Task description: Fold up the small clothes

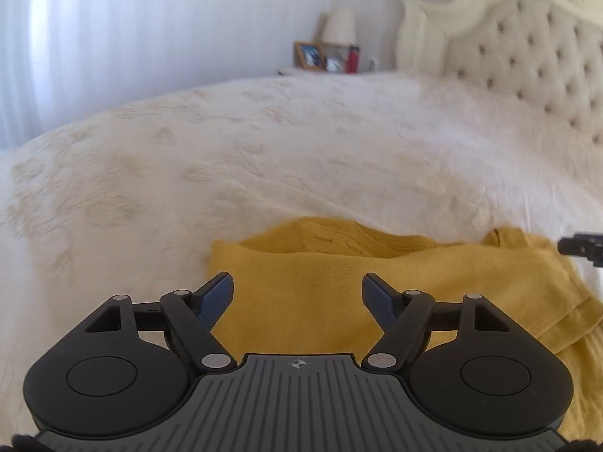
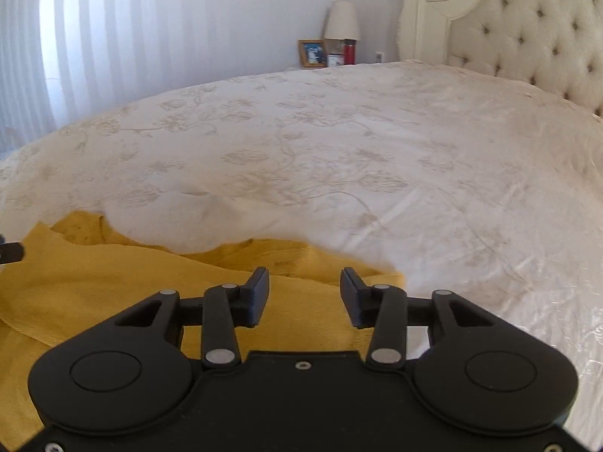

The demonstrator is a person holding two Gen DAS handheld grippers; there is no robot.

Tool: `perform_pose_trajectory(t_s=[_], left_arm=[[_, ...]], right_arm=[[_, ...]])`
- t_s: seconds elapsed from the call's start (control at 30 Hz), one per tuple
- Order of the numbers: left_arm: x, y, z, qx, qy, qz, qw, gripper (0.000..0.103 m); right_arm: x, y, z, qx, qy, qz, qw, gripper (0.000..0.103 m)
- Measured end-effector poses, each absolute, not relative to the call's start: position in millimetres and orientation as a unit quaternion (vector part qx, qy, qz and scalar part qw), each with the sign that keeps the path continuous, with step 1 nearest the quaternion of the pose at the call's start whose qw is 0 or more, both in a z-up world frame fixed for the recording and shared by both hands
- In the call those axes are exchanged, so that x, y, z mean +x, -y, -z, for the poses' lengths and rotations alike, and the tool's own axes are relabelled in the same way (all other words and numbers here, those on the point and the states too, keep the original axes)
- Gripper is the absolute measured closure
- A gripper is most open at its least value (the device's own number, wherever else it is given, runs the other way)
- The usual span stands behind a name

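A mustard-yellow garment (image 1: 339, 275) lies partly folded on the white bedspread, near the bed's front edge. It also shows in the right wrist view (image 2: 113, 278). My left gripper (image 1: 297, 286) is open and empty, low over the garment's left part. My right gripper (image 2: 305, 282) is open and empty over the garment's right end. A fingertip of the right gripper shows at the right edge of the left wrist view (image 1: 580, 246); the left gripper's tip shows at the left edge of the right wrist view (image 2: 11, 252).
The white embroidered bedspread (image 2: 339, 158) stretches away ahead. A tufted cream headboard (image 1: 527, 52) stands at the right. A nightstand at the back holds a lamp (image 2: 342, 22), a picture frame (image 2: 312, 52) and a red bottle (image 2: 349, 52). Pale curtains (image 2: 132, 37) hang at the left.
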State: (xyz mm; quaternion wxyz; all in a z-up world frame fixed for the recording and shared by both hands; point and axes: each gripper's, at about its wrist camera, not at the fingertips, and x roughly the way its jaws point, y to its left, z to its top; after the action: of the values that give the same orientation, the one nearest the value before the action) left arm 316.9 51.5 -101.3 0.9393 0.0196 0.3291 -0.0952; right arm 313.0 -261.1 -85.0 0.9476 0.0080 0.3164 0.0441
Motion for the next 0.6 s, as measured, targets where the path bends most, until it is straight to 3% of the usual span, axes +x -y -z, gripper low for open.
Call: perform_pose_trajectory(t_s=[0.17,0.3,0.43,0.6], left_arm=[[342,-44,133,0.059,-0.383,0.077,0.919,0.027],[327,-64,140,0.026,-0.412,0.081,0.907,0.026],[316,-54,130,0.089,-0.412,0.098,0.902,0.028],[325,-60,99,0.02,-0.352,0.085,0.932,0.027]], right_arm=[[323,247,112,-0.013,-0.355,-0.046,0.934,0.051],[311,264,133,0.012,-0.373,-0.041,0.927,0.051],[303,265,136,0.012,-0.365,-0.041,0.93,0.05],[297,263,143,0.011,-0.338,-0.038,0.94,0.049]])
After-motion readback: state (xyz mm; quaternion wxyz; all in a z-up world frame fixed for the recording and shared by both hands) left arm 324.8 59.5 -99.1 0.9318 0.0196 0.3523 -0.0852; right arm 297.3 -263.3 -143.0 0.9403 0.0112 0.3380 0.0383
